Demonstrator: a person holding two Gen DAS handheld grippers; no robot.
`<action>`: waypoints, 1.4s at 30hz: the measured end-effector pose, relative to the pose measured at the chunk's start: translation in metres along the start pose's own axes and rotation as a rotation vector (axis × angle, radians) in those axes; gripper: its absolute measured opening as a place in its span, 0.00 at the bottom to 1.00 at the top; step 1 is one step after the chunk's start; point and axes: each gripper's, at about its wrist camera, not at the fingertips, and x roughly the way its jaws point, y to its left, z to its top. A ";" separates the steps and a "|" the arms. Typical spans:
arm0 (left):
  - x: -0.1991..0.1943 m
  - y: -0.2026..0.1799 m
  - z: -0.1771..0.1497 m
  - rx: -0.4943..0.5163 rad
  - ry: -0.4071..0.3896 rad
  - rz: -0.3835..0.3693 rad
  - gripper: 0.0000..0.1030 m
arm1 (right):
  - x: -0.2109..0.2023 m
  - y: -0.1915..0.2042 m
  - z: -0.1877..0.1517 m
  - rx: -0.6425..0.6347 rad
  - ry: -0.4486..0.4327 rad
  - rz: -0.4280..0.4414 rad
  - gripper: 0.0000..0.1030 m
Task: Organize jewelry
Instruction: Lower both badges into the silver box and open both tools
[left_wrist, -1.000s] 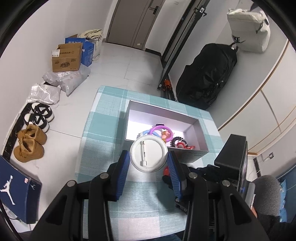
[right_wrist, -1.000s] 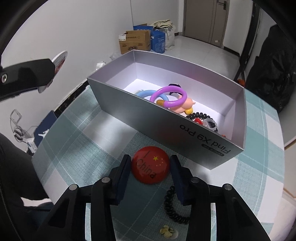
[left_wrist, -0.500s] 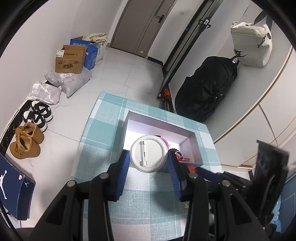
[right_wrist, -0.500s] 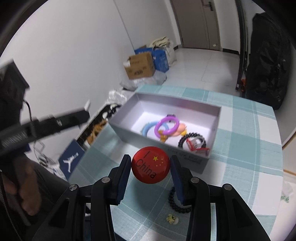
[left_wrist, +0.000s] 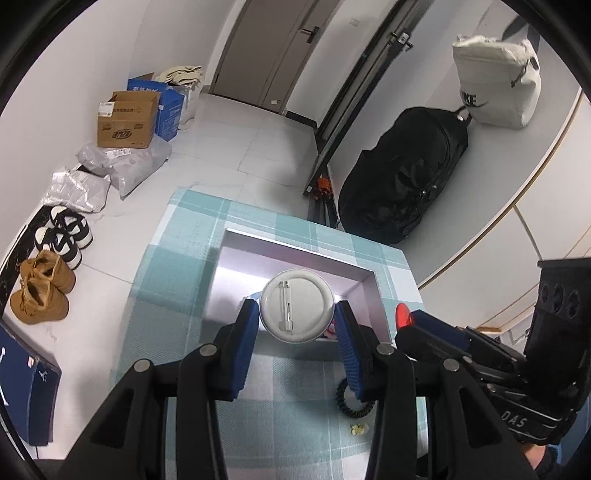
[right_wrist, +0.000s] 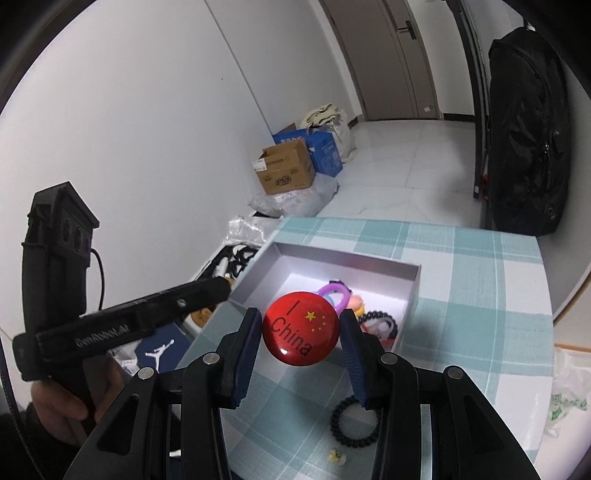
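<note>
A small table (left_wrist: 177, 288) stands in a white room, covered with a teal and white checked cloth; the floor around it is pale tile. On the cloth lies an open grey box (right_wrist: 410, 295), its long side near the left edge of the table, and inside it are coloured rings (right_wrist: 334, 290) and a black bead bracelet (right_wrist: 380, 319). In front of the box, on bare cloth, lie a black coil hair tie (right_wrist: 354, 417) and a tiny yellow flower piece (right_wrist: 337, 457). The left gripper (left_wrist: 297, 319) holds a white round badge (left_wrist: 297, 310) by its rim, pin side to the camera, above the box. The right gripper (right_wrist: 300, 330) is clamped on a red "I China" badge (right_wrist: 300, 328), held in the air over the near wall of the box. By the left wall are cardboard boxes (left_wrist: 127, 118), plastic parcels and shoes (left_wrist: 40, 291); a black bag (left_wrist: 402, 184) leans at the right wall. The right half of the cloth is free, and the floor toward the door (left_wrist: 273, 48) is open.
</note>
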 end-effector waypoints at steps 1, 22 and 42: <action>0.003 -0.002 0.002 0.004 0.009 0.000 0.35 | 0.002 -0.002 0.003 0.002 0.001 0.002 0.41; 0.054 -0.008 0.023 -0.019 0.109 0.015 0.35 | 0.037 -0.049 0.033 0.085 0.035 0.043 0.41; 0.078 -0.002 0.020 -0.086 0.257 0.010 0.37 | 0.046 -0.057 0.024 0.133 0.076 0.016 0.50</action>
